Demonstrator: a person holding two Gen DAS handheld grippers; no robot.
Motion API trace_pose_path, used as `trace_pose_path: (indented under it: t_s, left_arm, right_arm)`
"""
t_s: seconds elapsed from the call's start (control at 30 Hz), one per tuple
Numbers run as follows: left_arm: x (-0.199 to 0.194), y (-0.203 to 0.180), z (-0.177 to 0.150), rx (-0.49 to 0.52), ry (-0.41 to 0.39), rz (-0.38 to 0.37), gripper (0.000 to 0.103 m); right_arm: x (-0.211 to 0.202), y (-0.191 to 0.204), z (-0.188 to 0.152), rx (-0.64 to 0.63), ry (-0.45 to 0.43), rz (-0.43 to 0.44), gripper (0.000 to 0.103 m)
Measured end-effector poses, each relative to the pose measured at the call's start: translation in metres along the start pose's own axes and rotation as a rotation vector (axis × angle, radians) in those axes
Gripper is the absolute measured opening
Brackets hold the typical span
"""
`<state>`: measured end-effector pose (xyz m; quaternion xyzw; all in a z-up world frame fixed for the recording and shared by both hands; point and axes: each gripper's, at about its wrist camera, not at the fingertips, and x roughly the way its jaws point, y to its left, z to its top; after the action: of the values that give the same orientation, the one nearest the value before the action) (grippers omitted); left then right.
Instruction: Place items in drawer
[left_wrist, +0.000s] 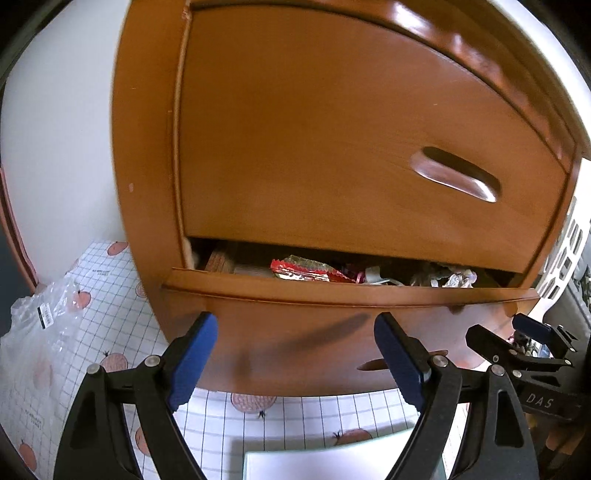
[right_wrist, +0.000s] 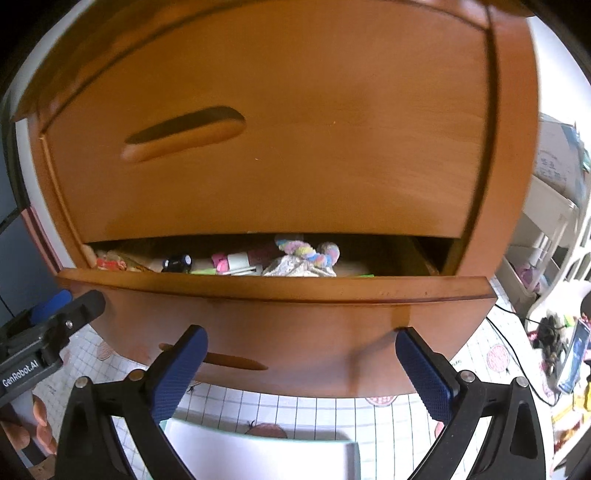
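A brown wooden cabinet fills both views. Its lower drawer (left_wrist: 332, 325) (right_wrist: 295, 317) stands slightly pulled out, showing a narrow gap. Inside lie a red snack packet (left_wrist: 299, 271), crumpled foil (right_wrist: 295, 267), a pastel fluffy toy (right_wrist: 310, 253), a small black cylinder (right_wrist: 177, 263) and pink bits (right_wrist: 221, 265). My left gripper (left_wrist: 295, 354) is open, close in front of the drawer's front, holding nothing. My right gripper (right_wrist: 301, 365) is open too, empty, near the drawer front. Each gripper shows at the other view's edge.
The upper drawer (left_wrist: 369, 147) is closed, with a carved handle (left_wrist: 456, 173). A white checked mat with red prints (left_wrist: 110, 332) covers the floor. A clear plastic bag (left_wrist: 40, 325) lies left. A white tray (right_wrist: 266, 454) sits below the grippers. Cables and clutter (right_wrist: 554, 343) lie right.
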<state>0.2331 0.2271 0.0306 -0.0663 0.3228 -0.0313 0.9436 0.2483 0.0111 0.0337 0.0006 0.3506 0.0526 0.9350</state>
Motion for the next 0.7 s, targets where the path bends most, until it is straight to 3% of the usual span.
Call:
trace_pose_path:
  t_s: [0.37,0.7]
  left_arm:
    - [0.014,-0.005,0.008,-0.024,0.016,0.008,0.087]
    - [-0.033,-0.010,-0.019,-0.043,0.036,-0.007,0.087]
  right_arm:
    - [0.018,-0.004,0.013,0.032,0.002,0.008,0.103]
    - [-0.006,-0.011,0.006,0.055,0.023,0.025,0.103]
